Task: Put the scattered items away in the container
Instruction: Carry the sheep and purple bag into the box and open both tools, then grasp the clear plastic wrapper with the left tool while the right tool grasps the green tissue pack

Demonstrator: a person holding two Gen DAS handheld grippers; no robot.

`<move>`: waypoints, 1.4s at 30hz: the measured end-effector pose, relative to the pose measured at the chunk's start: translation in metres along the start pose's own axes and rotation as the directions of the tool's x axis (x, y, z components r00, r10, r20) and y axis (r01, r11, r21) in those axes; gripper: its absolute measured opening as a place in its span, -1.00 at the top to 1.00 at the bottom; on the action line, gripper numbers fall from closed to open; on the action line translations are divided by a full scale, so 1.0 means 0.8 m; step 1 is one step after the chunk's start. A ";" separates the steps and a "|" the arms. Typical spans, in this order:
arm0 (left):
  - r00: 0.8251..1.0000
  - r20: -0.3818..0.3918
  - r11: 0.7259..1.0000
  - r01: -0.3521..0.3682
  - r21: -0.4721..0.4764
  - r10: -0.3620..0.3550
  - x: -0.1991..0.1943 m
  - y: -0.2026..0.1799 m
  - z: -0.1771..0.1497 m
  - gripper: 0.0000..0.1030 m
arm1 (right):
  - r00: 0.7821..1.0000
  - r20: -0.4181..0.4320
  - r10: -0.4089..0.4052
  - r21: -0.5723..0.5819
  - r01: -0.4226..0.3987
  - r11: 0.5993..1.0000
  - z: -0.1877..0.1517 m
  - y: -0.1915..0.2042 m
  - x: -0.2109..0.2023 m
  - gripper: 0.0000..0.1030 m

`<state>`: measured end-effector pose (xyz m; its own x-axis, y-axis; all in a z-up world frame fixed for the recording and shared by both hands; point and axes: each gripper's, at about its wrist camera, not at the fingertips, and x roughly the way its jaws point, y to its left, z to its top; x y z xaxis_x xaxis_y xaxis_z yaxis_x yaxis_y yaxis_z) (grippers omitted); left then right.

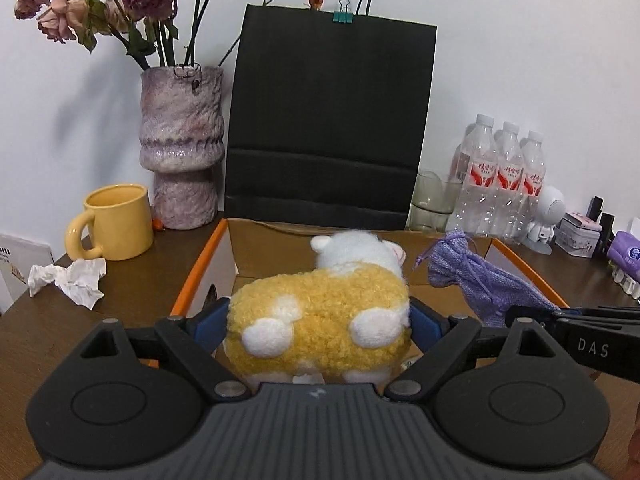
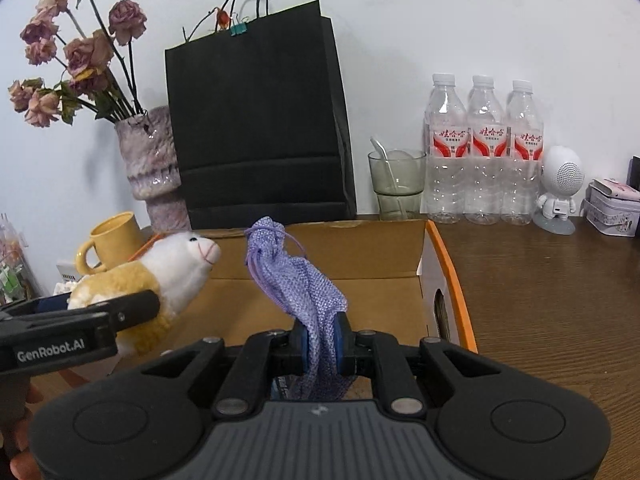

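A yellow and white plush sheep [image 1: 320, 320] is clamped between the blue pads of my left gripper [image 1: 318, 314], which holds it above the near end of an open cardboard box [image 1: 200, 268] with orange edges. In the right wrist view the sheep [image 2: 176, 268] hangs over the box's left side. My right gripper [image 2: 323, 340] is shut on a purple knitted drawstring pouch [image 2: 296, 280], whose tied top stands up over the box [image 2: 360, 248]. Seen from the left wrist, the pouch [image 1: 480, 280] sits to the right of the sheep, and a right finger [image 1: 592, 344] reaches in from the right edge.
A crumpled tissue [image 1: 76, 280] and a yellow mug [image 1: 116, 220] lie left of the box. Behind it stand a vase [image 1: 182, 140] of dried roses and a black paper bag [image 1: 332, 120]. A glass [image 2: 396, 184], three water bottles [image 2: 484, 152], a white figurine [image 2: 560, 188] and a tin [image 2: 612, 208] line the back right.
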<state>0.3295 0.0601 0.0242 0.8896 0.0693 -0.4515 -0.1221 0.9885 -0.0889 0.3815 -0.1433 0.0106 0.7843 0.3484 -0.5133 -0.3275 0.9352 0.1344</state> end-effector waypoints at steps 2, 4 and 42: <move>1.000 -0.007 1.000 0.011 0.003 -0.010 0.000 -0.001 0.000 -0.87 | 1.000 -0.014 -0.006 -0.013 0.006 1.000 0.001 0.002 0.000 0.19; 1.000 -0.009 1.000 0.019 0.002 -0.019 -0.002 -0.001 0.001 -1.00 | 0.999 -0.027 -0.020 -0.038 0.019 0.999 0.003 0.005 -0.002 -0.63; 0.994 0.070 0.996 0.082 -0.046 -0.079 -0.115 -0.007 0.005 -1.00 | 0.997 0.074 -0.016 -0.101 0.023 0.995 -0.005 0.011 -0.121 -0.92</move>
<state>0.2498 0.0487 0.0696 0.9250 0.0001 -0.3798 -0.0684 0.9837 -0.1662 0.3006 -0.1687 0.0584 0.8261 0.3373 -0.4514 -0.3609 0.9319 0.0359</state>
